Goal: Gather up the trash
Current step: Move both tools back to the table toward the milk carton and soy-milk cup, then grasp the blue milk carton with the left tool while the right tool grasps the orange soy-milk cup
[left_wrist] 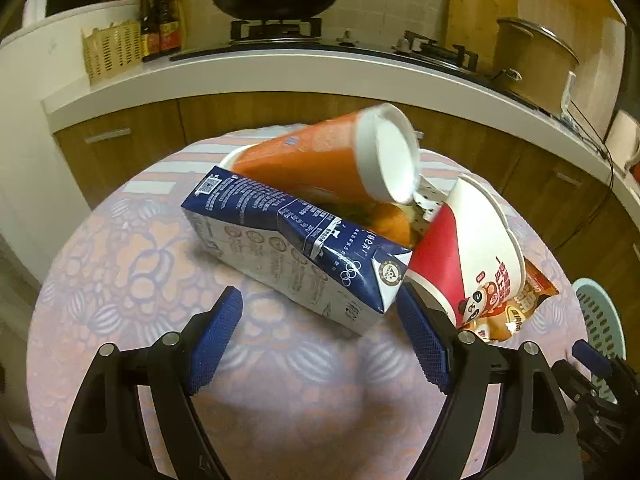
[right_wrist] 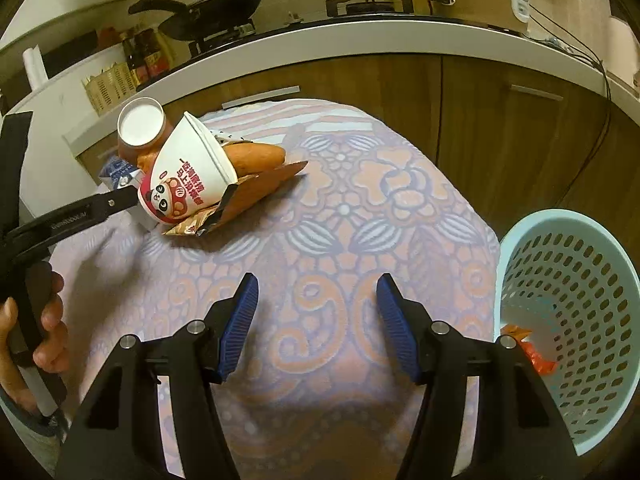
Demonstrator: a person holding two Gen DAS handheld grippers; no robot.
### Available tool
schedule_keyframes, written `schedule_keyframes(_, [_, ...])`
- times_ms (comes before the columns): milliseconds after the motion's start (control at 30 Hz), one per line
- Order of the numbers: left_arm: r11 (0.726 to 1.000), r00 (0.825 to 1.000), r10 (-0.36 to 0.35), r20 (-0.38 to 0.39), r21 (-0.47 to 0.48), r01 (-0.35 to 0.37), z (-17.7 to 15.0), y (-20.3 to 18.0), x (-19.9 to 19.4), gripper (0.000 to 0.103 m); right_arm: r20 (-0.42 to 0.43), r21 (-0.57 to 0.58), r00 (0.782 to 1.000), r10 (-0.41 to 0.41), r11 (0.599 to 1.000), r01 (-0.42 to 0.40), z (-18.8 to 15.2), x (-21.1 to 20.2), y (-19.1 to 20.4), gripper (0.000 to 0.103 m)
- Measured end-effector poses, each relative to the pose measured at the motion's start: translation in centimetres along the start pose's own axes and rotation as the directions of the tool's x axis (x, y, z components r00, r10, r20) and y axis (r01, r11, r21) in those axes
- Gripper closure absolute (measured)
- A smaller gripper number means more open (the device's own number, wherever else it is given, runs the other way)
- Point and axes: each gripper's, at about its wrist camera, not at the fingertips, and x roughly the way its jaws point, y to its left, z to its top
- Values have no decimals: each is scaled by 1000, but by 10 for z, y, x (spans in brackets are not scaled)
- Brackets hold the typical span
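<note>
While trash sits heaped mid-frame on tabletop (left_wrist: 120, 280), left tongs (left_wrist: 320, 344) gaping, empty, aligned on carton (left_wrist: 288, 248) corner for pickup. Right tongs (right_wrist: 316, 328) parted, holding nothing, beside basket (right_wrist: 568, 280) at right edge, wrapper (right_wrist: 532, 352) inside.

Left tool (left_wrist: 320, 336) jaws apart; right tool (right_wrist: 317, 320) likewise, empty

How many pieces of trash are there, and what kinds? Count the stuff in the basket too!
Paper cups: 2, the orange cup and the red and white cup
Milk carton: 1
Snack wrappers: 2, one brown wrapper under the cup, one orange wrapper in the basket
Bread roll: 1
Total: 6
</note>
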Motion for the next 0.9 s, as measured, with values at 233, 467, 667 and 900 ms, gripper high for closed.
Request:
schedule_keyframes(233, [996,998,55,33,-67,-53,-10,50,-26,27,-17,25,1000,20,999,-19,0,5,-5,45])
schedule_keyframes(467, [982,993,107,45,-160,-98,-16,103,-45,27,-14,10,1000,6,1000,-6,1,4,-2,43])
schedule_keyframes(667, [978,996,-75,37,-195,81,-9,94,-40,26,7,-15,1000,-13,1000,13,4,-1,9,43])
schedule_keyframes(900, [980,1000,3,26,-199,2,8,65,-14,27,10,-57,1000,-18,998,19,6,-1,25,43])
